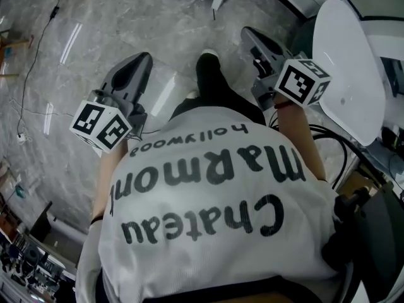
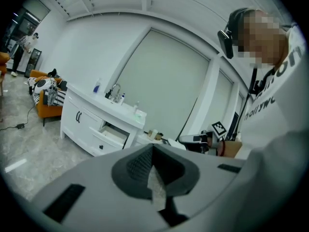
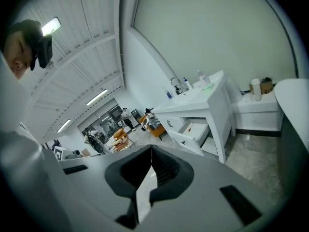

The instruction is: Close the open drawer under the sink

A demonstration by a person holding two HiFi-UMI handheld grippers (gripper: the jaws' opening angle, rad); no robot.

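The white sink cabinet (image 2: 84, 115) stands across the room, well away from both grippers, with a faucet and bottles on top. Its drawer (image 2: 115, 134) under the basin is pulled out; the same open drawer (image 3: 194, 131) shows in the right gripper view, below the cabinet's top (image 3: 203, 92). My left gripper (image 2: 153, 147) is shut with nothing between its jaws and points toward the cabinet. My right gripper (image 3: 151, 149) is shut and empty as well. In the head view the left gripper (image 1: 140, 60) and right gripper (image 1: 250, 34) hover over the marble floor in front of the person's white shirt.
A white round table (image 1: 350, 62) stands close at the right. Cables (image 1: 35, 55) trail over the floor at the left. An orange sofa (image 2: 46, 100) sits left of the cabinet. A low white side unit (image 3: 256, 111) with a cup stands beside it. People stand far back.
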